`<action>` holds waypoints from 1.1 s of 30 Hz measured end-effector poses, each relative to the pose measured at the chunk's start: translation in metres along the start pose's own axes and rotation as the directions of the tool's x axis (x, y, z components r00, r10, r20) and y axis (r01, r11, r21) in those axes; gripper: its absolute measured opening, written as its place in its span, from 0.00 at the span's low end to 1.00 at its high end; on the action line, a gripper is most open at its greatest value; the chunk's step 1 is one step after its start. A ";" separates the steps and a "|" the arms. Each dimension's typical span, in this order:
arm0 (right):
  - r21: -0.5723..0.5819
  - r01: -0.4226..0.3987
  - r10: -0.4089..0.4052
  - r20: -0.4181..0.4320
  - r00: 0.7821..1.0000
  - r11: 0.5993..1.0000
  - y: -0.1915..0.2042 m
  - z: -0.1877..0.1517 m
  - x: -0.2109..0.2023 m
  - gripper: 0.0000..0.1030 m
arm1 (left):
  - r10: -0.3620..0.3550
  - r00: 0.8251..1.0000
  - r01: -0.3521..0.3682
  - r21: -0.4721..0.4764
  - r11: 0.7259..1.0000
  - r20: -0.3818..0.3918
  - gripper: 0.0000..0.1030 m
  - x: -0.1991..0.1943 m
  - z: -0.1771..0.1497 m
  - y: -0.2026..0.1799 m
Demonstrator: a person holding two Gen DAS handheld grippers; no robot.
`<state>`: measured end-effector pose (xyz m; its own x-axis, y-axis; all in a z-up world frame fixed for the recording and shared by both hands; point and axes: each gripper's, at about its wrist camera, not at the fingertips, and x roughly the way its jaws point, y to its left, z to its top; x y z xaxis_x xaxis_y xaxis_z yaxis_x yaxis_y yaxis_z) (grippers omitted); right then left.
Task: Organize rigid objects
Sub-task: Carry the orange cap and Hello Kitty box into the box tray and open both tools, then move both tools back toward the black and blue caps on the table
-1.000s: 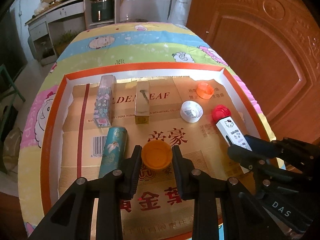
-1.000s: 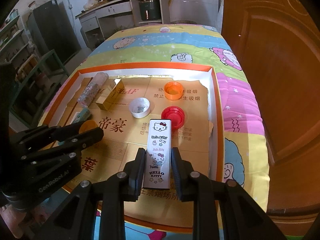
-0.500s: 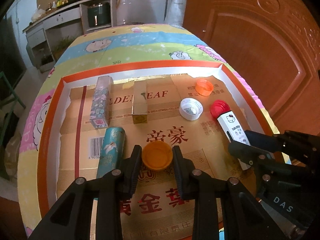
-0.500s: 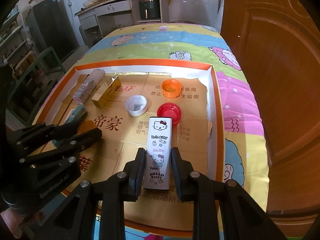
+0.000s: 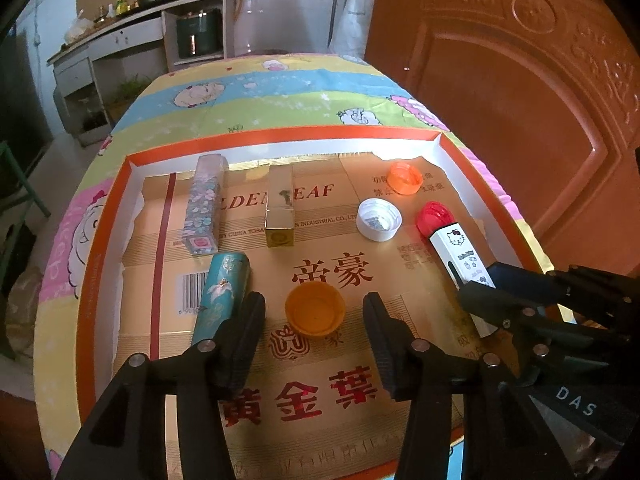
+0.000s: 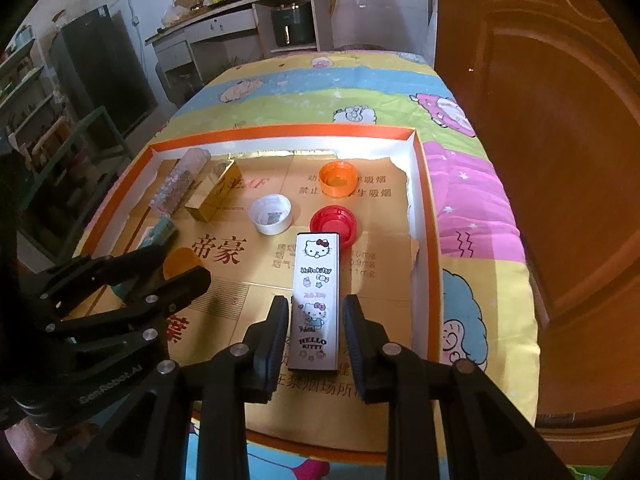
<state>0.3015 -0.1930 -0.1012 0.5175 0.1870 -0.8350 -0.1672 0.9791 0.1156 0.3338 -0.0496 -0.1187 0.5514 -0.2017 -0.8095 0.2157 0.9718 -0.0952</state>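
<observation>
The left gripper stands with its jaws spread wide, and they have just been opening. The shallow amber-orange plastic cap, mouth up, sits on the printed gold cardboard liner dead centre between the two black fingers, with a clear gap on each side, so nothing is gripped here. Being round, the cap offers no long axis. Just off the left finger lies the teal cylindrical tube with a white flower print, its length running away from the claw and leaning slightly right; it looks to sit against or just beside that finger.

The right gripper has its jaws drawn in around the near end of the white flat rectangular box with cartoon-cat prints. A sliver of shadow shows by each pad, so whether the pads press it I cannot tell for sure; it reads as a narrow hold, barely easing. The box's long axis runs straight ahead from this claw, and its far end reaches the rim of the red round plastic cap, touching or overlapping it.

Both pieces lie inside the orange-rimmed white tray. Ahead of the claws lie the white round cap and the bright orange round cap, with the gold rectangular box and the clear flower-printed rectangular box further left, both pointing away from the claw.

My reading is that the amber cap has been set down, leaving the left hand free, and the teal tube is nearest it.
</observation>
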 end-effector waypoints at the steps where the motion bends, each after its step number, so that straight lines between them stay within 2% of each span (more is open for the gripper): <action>1: 0.002 -0.001 0.001 0.005 1.000 1.000 0.000 0.000 -0.002 0.27 | 0.003 1.000 -0.003 0.001 1.000 0.003 0.51 -0.001 0.000 0.000; 14: 0.003 -0.013 0.013 0.047 0.999 1.000 0.008 -0.013 -0.034 0.27 | 0.001 0.998 -0.001 -0.009 1.000 0.057 0.51 -0.040 -0.007 -0.002; 33: -0.027 -0.031 0.034 0.103 0.994 0.999 0.041 -0.040 -0.086 0.27 | -0.006 0.991 0.013 -0.059 0.998 0.131 0.51 -0.113 -0.040 0.018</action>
<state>0.2171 -0.1723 -0.0461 0.5952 0.2271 -0.7708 -0.2056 0.9703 0.1271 0.2430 -0.0044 -0.0518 0.6511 -0.2213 -0.7260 0.1750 0.9745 -0.1401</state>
